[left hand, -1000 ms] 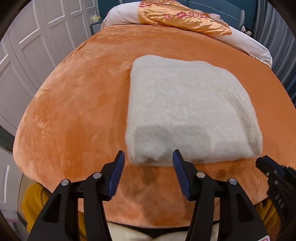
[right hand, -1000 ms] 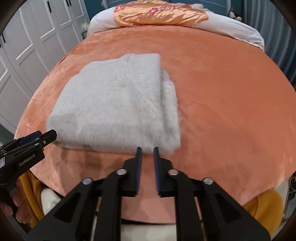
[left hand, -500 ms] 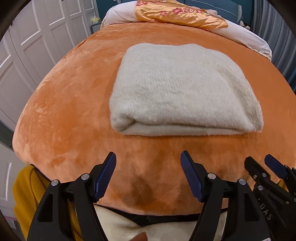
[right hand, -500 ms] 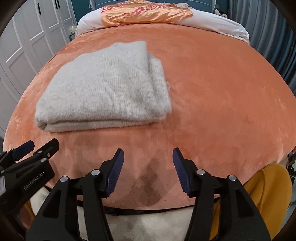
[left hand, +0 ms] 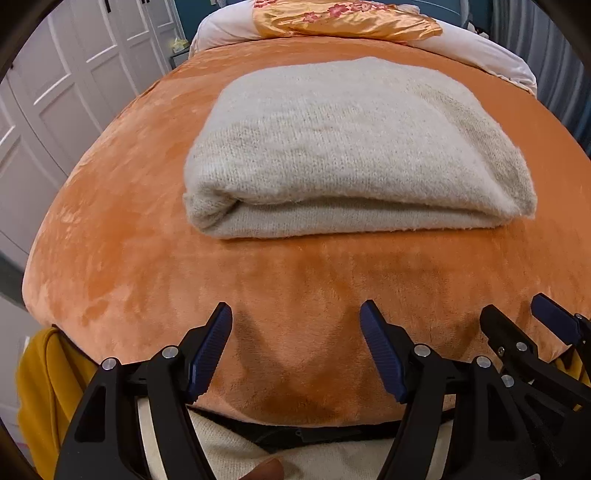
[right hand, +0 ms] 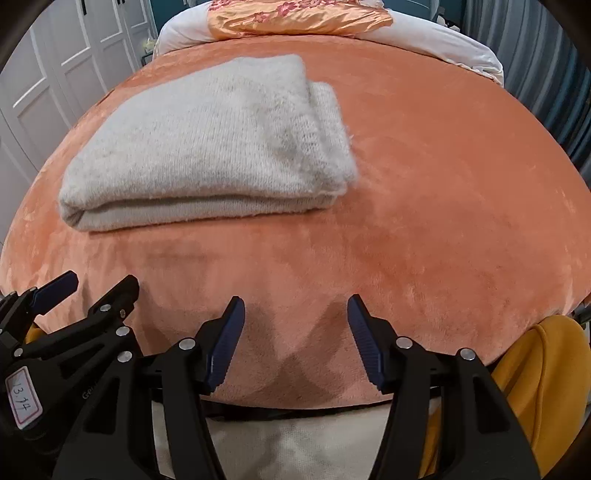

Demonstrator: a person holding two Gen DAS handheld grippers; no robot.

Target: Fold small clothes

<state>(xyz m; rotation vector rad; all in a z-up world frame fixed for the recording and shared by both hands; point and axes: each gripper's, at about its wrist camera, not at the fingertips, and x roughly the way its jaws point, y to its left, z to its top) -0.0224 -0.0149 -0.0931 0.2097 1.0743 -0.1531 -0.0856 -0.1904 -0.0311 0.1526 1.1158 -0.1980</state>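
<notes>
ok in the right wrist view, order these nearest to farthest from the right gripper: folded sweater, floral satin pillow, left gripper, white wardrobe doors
1. left gripper, just to its left at the bed's near edge, open like the right gripper.
2. folded sweater, ahead and left on the orange blanket.
3. white wardrobe doors, along the left wall.
4. floral satin pillow, at the far end of the bed.
Three and four are close to call.

A home bedroom is shown. A bed (left hand: 129, 240) fills the frame, with pillows (left hand: 480, 44) at top and wardrobe doors (left hand: 74, 74) at upper left.

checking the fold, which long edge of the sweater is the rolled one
The near edge, facing the claws: it shows a rounded fold with layers stacked beneath. The far edge lies flat.
</notes>
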